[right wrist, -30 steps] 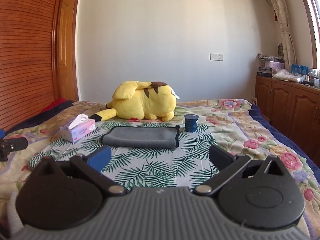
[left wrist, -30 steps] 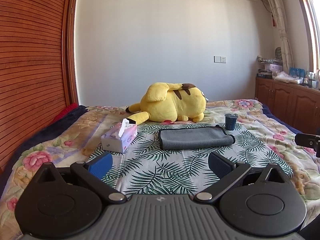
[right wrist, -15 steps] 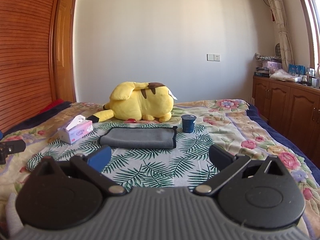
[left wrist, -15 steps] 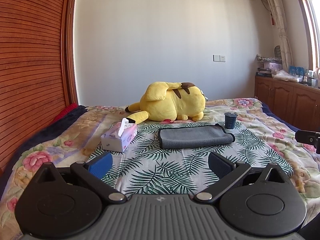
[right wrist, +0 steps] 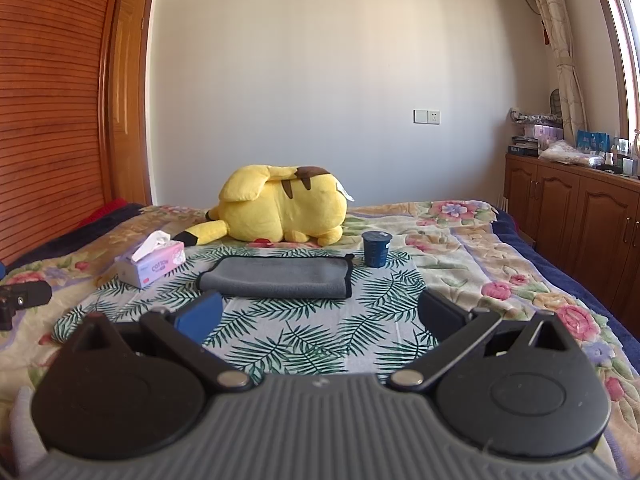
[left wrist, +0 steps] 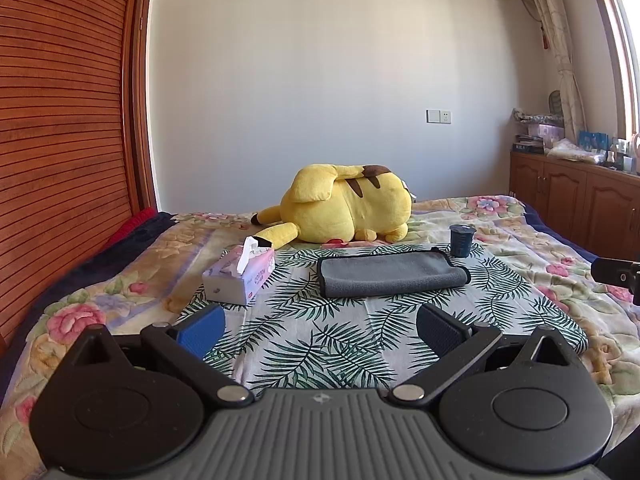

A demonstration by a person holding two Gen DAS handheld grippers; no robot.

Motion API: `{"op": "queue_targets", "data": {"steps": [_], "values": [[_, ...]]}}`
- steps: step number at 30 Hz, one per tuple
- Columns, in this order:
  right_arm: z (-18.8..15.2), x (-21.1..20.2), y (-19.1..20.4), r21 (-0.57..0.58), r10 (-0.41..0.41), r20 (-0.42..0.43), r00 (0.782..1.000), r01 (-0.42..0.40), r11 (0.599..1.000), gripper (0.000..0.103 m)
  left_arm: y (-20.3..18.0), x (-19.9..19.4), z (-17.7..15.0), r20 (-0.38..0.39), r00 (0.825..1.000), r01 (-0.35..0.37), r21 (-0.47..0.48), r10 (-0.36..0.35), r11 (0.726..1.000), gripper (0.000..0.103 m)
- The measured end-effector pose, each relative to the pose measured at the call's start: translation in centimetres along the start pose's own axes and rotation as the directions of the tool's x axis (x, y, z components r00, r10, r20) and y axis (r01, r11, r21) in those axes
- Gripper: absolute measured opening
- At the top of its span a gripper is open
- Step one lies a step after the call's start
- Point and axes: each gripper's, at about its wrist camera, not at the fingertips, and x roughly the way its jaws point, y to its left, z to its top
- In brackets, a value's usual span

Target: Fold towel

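A grey towel with a black edge lies folded flat on the palm-leaf cloth on the bed; it also shows in the right wrist view. My left gripper is open and empty, held above the cloth well short of the towel. My right gripper is open and empty, also short of the towel's near edge. Part of the other gripper shows at the right edge of the left wrist view and the left edge of the right wrist view.
A tissue box stands left of the towel. A dark blue cup stands at its far right corner. A yellow plush toy lies behind. Wooden cabinets line the right wall, a slatted wooden wall the left.
Both grippers have tilted or moved back slightly, so the towel and the bed sit a little lower in view. The towel has not moved and both grippers stay open.
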Motion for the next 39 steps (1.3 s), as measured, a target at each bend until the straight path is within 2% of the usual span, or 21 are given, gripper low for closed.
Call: {"op": "queue_targets", "data": {"steps": [39], "values": [[-0.07, -0.03, 0.10, 0.000, -0.001, 0.002, 1.000, 0.001, 1.000, 0.103, 0.54, 0.22, -0.06, -0.003, 1.000, -0.001, 0.004, 0.001, 1.000, 0.085]]}}
